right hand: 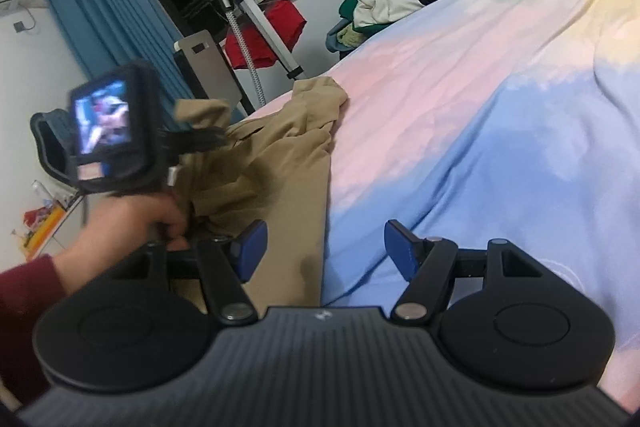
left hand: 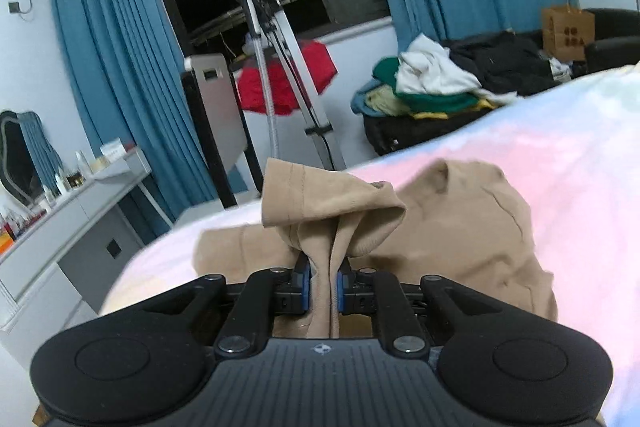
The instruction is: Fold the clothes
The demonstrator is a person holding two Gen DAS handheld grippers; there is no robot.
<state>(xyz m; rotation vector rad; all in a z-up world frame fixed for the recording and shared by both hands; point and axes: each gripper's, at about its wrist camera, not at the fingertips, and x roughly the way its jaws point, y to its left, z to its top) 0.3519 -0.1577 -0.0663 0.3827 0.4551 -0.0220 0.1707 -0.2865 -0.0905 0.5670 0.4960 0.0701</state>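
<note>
Two risks stand out from here. First, my left tool (left hand: 323, 285) is clamped on only a thin bunched ridge of the tan garment (left hand: 460, 239), with a loose flap of cloth flopped over above the pads; if I pull hard or fast, I judge the fabric could slide out between the pads, or the pinch could carry just one layer and leave the rest behind. Second, most of the garment lies crumpled on the bed (left hand: 560, 167), so any drag could rumple it further or haul it toward the bed's near left edge, where it already lies close to the drop.

State of my tools: left one closed on the garment, cloth visibly squeezed between the blue pads (left hand: 305, 287). In the right wrist view the same tool (right hand: 200, 137) appears blurred, with tan cloth bunched at its tip and my hand (right hand: 160, 219) below it. My right tool (right hand: 324, 251) stands wide apart and holds nothing; I cannot tell whether its left finger touches the cloth beneath it.

Position of the garment: it lies along the left side of the bed, on the pink and blue bedcover, well clear of the clothes pile (left hand: 424, 83) beyond the far edge. Relative to my right tool, the garment's (right hand: 276, 167) straight edge runs up between the open fingers, the bulk to the left of centre. Relative to my left tool, the cloth rises straight out of the grip and the main heap sits just beyond and to the right.
</note>
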